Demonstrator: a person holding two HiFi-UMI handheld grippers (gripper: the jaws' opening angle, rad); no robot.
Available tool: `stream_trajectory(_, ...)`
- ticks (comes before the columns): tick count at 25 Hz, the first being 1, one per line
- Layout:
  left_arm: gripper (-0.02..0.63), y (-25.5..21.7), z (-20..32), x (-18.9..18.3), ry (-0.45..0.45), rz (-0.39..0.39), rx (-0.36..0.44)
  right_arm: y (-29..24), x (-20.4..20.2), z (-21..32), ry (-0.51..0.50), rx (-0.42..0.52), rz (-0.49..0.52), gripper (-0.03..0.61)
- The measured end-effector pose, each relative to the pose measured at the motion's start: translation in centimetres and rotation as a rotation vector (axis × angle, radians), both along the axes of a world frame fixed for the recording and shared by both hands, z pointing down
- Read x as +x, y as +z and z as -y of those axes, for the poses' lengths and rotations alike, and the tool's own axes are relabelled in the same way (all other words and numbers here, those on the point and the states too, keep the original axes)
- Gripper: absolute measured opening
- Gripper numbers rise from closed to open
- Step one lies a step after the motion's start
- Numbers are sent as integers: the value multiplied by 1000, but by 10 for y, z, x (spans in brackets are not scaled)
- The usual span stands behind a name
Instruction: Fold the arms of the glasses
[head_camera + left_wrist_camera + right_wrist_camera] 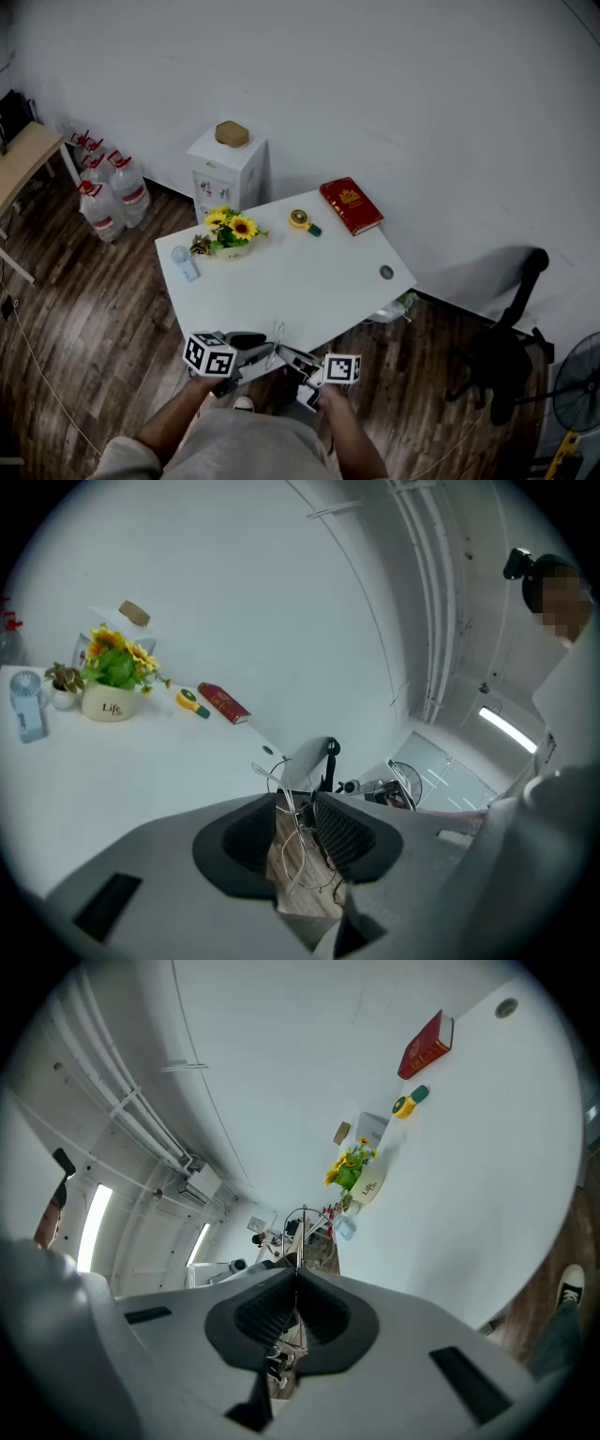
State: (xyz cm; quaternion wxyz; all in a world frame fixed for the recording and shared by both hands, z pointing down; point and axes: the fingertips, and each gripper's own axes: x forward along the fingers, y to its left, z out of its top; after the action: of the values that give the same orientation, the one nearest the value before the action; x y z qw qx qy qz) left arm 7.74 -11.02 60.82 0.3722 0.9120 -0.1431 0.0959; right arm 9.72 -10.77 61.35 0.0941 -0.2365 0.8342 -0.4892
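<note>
— What is the biggest thing?
— A white table (pixel 281 281). A person stands at its near edge.
— And the jaws?
— The right gripper (pixel 297 1283) pinches the glasses (pixel 305 1234), up in the air off that edge. The left gripper (pixel 302 827) has its jaws a little apart around their wire.

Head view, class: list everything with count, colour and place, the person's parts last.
table: one, white, centre
book: one, red, table's far corner
tape measure: one, yellow, beside book
sunflower pot: one, yellow-green, table's far left
hand fan: one, pale blue, beside pot
cabinet: one, white, behind table
water bottles: several, red-capped, floor left
office chair: one, black, floor right
glasses: one, wire, between grippers
left gripper: grey, open around glasses
right gripper: grey, shut on glasses
</note>
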Motion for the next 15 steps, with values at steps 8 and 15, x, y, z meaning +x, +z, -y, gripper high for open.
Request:
stream_trajectory(8,106,-6,23,-32,-97,237,317,-9,14,16,103,48,-5,12)
stream_trajectory(15,15,-20,37,-62,-216,304,444,-16,20,21,170,75,-6,12)
